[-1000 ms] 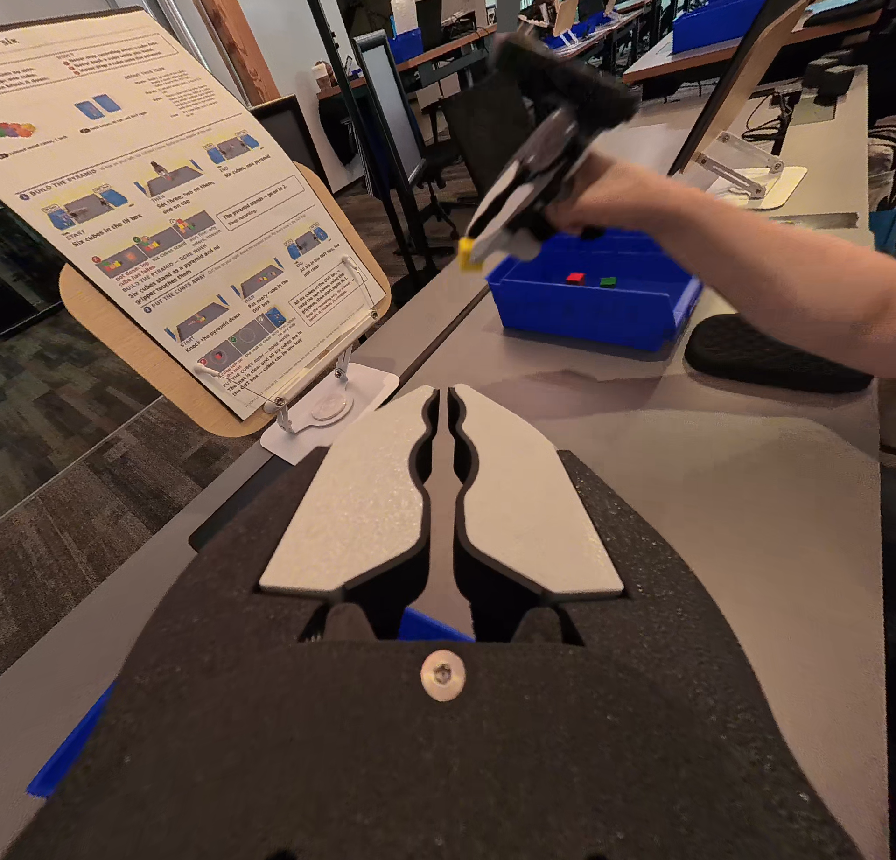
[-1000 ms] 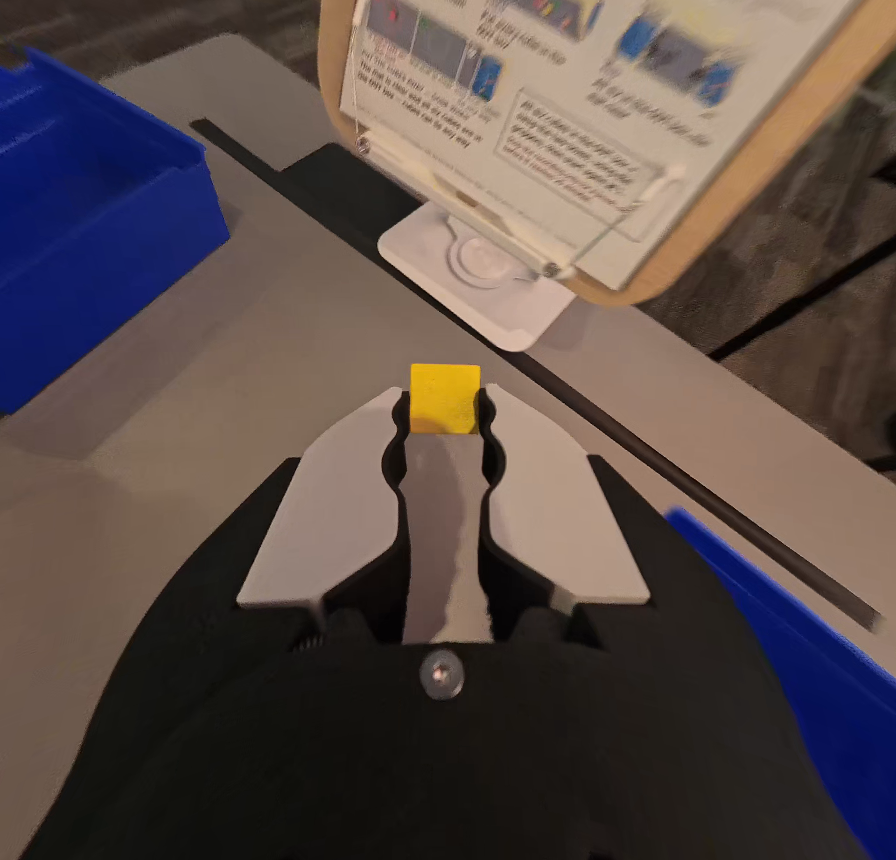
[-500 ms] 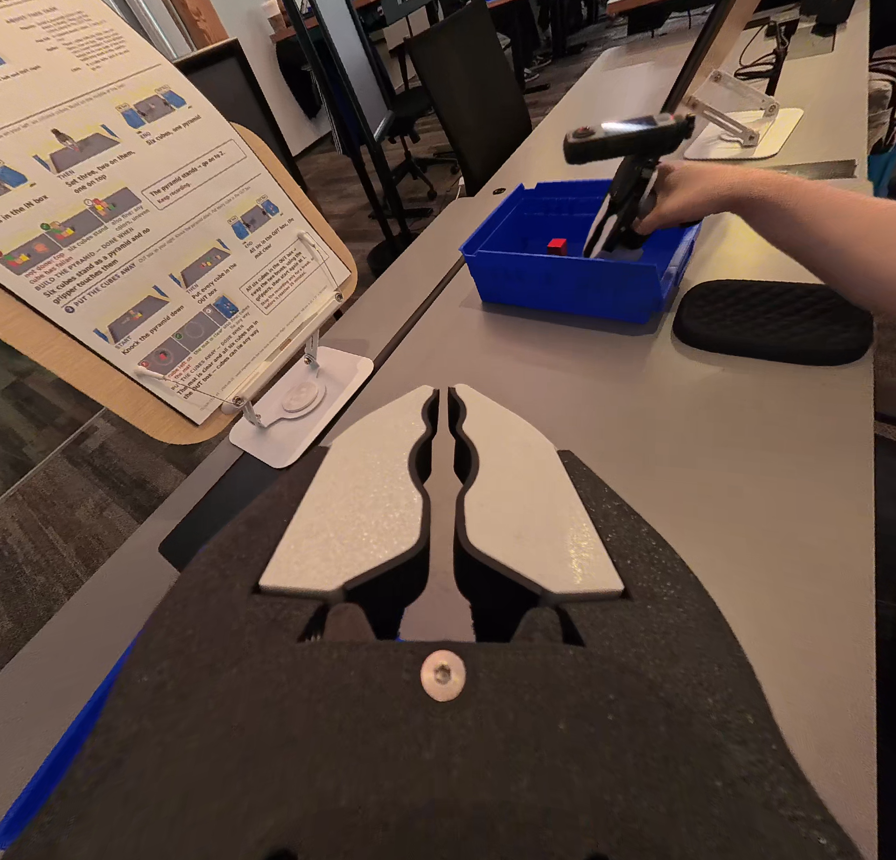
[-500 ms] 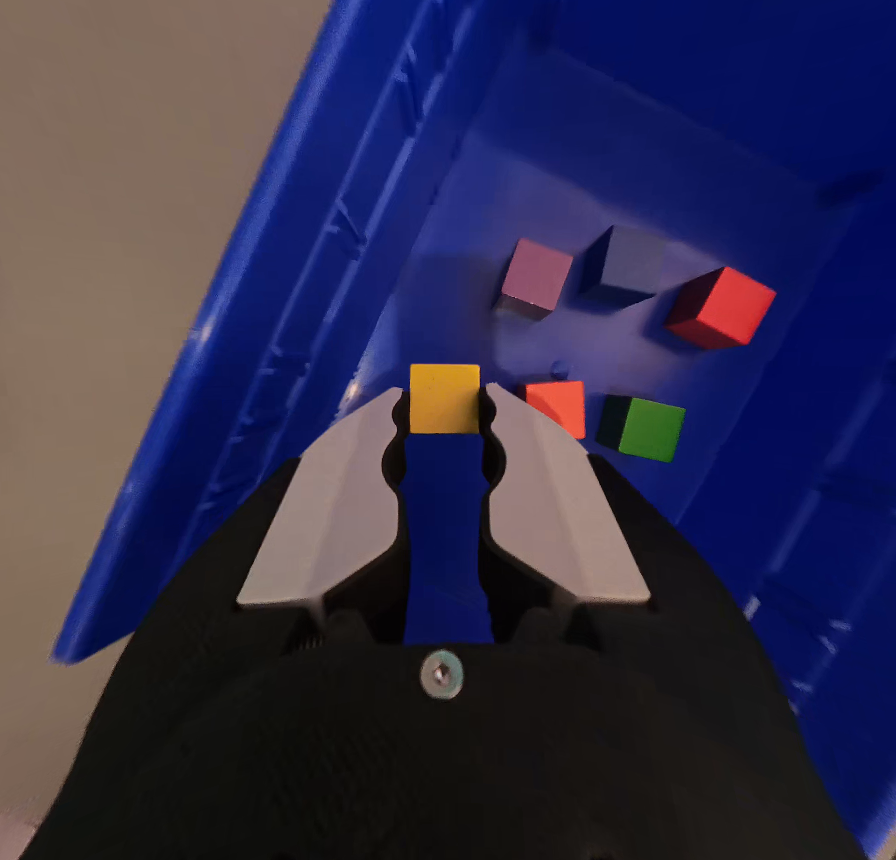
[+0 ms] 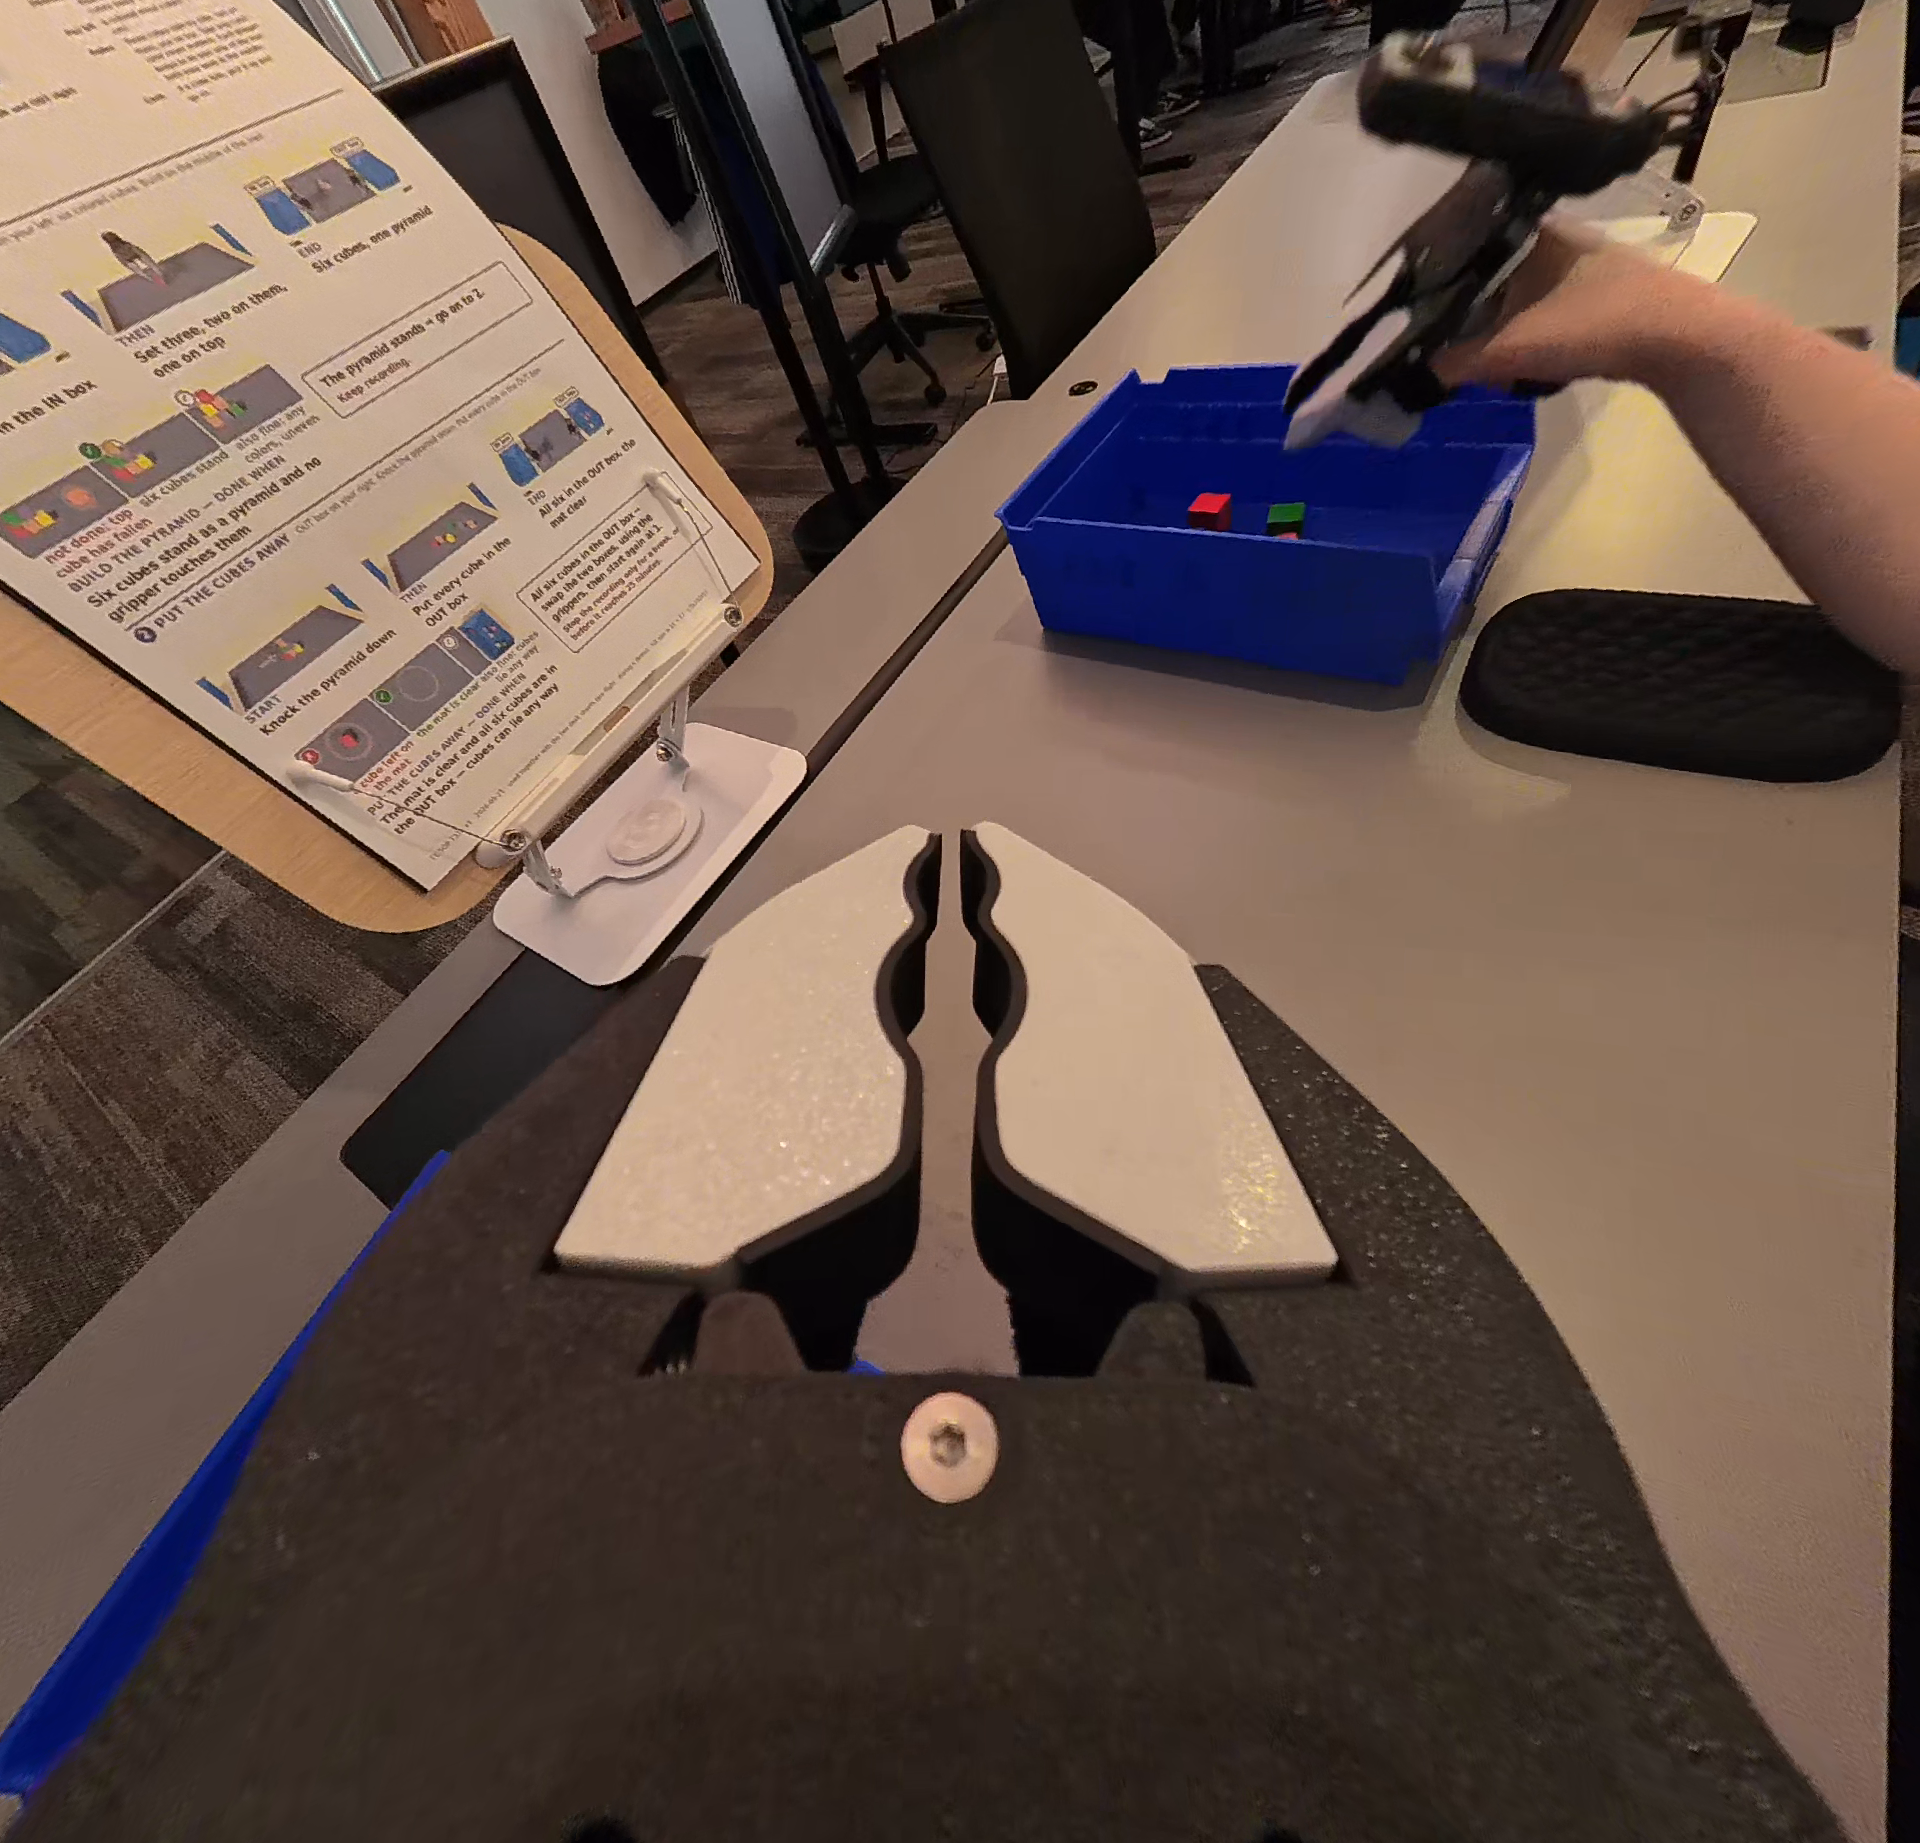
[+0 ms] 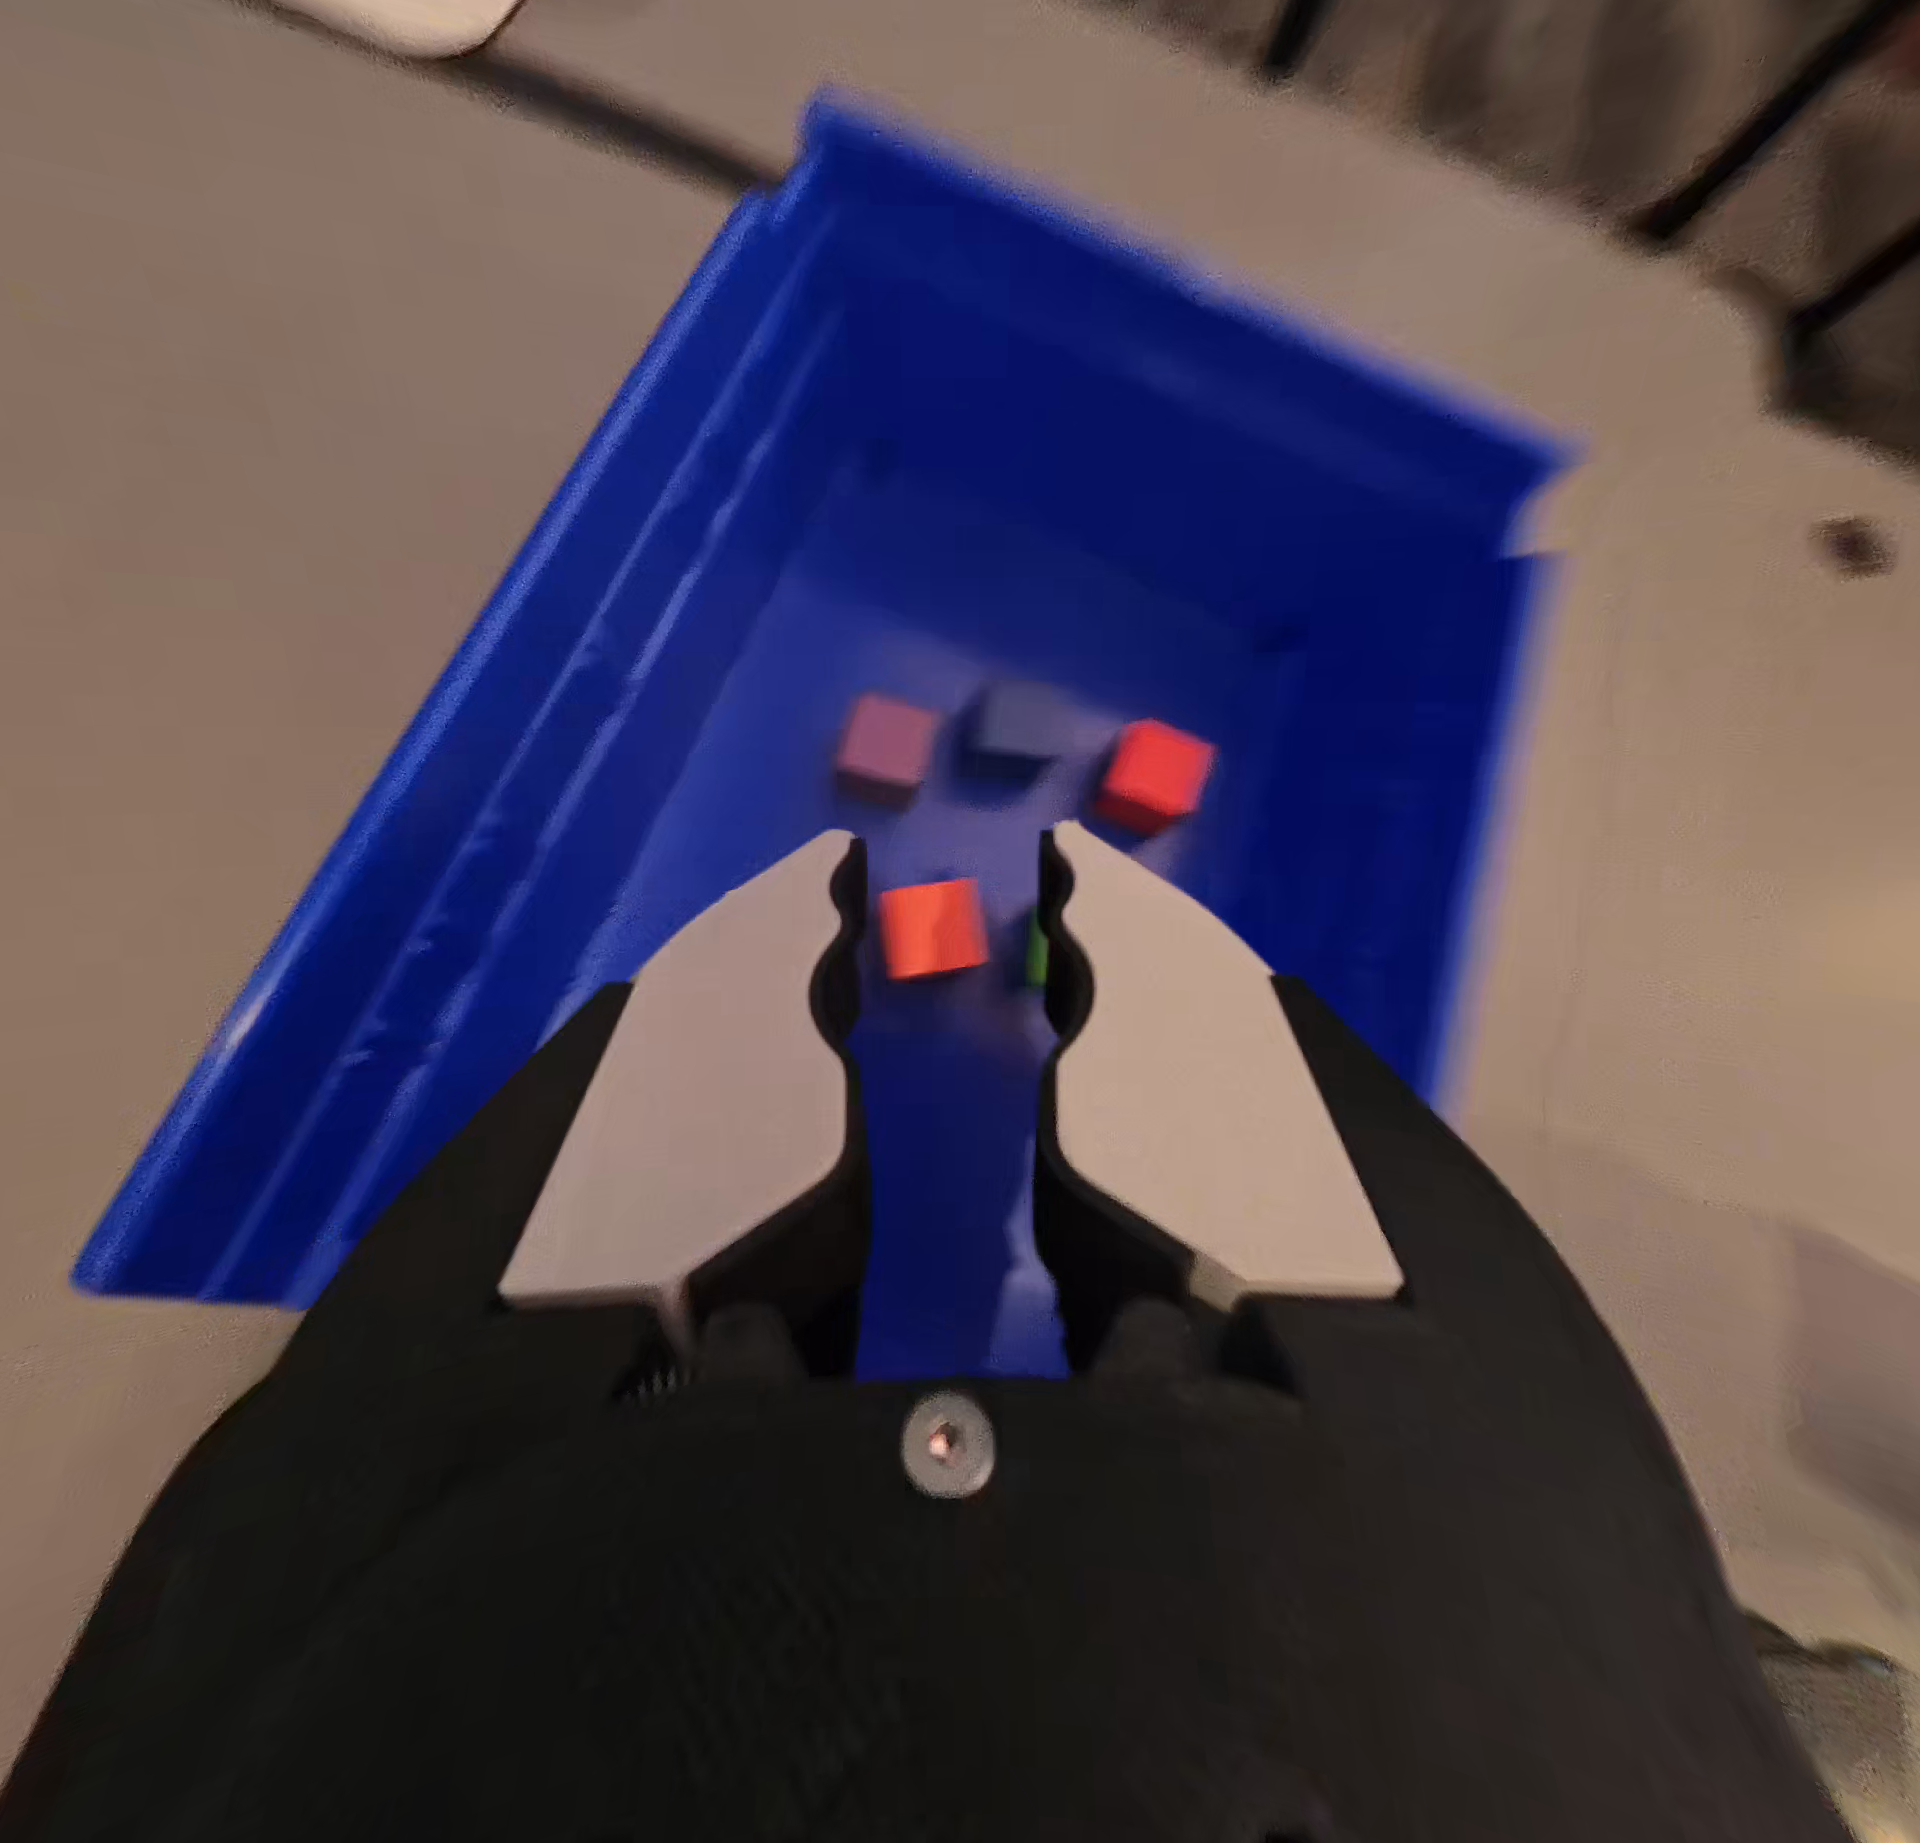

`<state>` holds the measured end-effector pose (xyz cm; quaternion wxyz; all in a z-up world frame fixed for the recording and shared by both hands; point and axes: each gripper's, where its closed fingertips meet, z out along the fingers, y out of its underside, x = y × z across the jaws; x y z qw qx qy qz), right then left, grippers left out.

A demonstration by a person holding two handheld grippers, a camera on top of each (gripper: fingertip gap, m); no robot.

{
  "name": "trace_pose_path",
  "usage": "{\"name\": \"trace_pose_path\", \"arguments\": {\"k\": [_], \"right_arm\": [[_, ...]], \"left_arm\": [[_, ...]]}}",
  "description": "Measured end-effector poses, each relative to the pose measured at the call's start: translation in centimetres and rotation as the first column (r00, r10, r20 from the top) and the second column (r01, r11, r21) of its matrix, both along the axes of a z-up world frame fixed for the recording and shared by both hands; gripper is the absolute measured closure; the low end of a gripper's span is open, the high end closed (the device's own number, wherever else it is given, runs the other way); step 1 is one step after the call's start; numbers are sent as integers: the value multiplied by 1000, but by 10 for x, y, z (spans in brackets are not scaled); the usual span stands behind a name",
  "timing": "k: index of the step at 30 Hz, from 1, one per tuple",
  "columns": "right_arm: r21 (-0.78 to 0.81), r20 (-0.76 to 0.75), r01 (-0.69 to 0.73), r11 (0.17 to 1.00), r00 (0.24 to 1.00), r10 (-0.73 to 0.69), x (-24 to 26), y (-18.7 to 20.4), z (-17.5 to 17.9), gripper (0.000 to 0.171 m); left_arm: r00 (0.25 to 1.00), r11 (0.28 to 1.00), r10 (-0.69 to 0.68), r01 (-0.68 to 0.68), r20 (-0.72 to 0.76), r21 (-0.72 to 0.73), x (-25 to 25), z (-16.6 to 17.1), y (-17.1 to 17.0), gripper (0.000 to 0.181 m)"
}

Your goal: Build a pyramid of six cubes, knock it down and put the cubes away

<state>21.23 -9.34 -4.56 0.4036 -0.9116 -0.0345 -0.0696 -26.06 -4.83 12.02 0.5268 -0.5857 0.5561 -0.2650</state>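
While the right tool (image 6: pixel 951 843) hung released over the blue bin (image 6: pixel 582 754), five cubes showed inside; the yellow one wasn't visible. Left tool (image 5: pixel 951 837) was clenched, empty, over the table (image 5: pixel 1455 962). Risk: miscount if one bounced out.

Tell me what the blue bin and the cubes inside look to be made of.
Blue bin: likely molded plastic, slightly glossy, with ribbed walls. Cubes, e.g. the red cube: opaque, matte, flat-colored with crisp edges; painted wood or plastic, the blurred picture leaves it open.
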Motion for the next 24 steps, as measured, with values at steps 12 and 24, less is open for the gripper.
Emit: {"name": "trace_pose_path", "arguments": {"k": [12, 24], "right_arm": [[-418, -282, 210, 884, 895, -345, 99, -4, -47, 118], [-567, -268, 205, 798, 870, -414, 102, -13, -80, 164]], "left_arm": [[740, 735, 659, -672, -137, -92, -124, -29, 98, 158], [300, 148, 791, -940, -534, -309, -275, -153, 149, 114]]}}
